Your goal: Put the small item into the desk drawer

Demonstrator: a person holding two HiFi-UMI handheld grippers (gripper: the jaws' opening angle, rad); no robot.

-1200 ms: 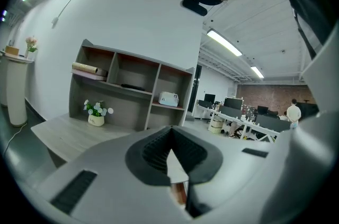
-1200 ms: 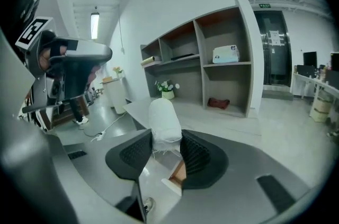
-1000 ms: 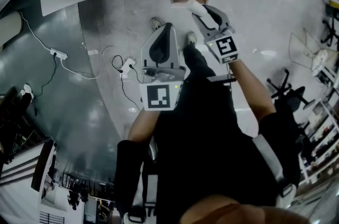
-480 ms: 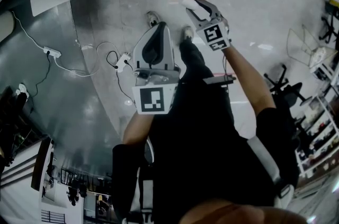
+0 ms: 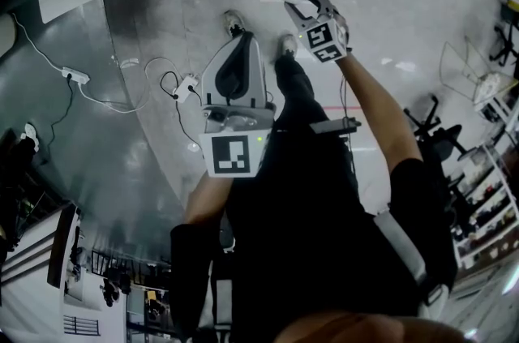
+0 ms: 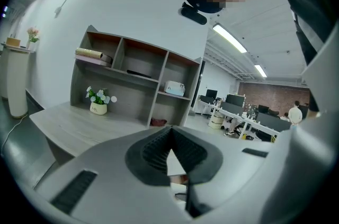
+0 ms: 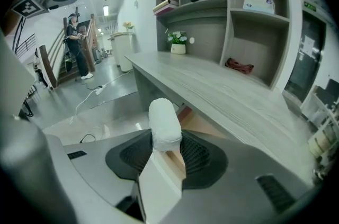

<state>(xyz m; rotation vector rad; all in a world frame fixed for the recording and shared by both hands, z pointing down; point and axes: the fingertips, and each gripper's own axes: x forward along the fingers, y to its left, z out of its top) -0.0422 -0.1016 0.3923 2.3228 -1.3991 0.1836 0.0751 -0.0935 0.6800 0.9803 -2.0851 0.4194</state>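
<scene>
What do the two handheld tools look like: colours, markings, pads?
The left tool and right tool are light grey wedge-shaped shells with dark ribbed pads inside. Each carries a white cube with black square markers. The person wears a black short-sleeved top.

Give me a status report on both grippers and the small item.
Right gripper shut on white item, by the open drawer, not yet inside. Left gripper shut, empty. Nothing seen blocking the drawer.
</scene>
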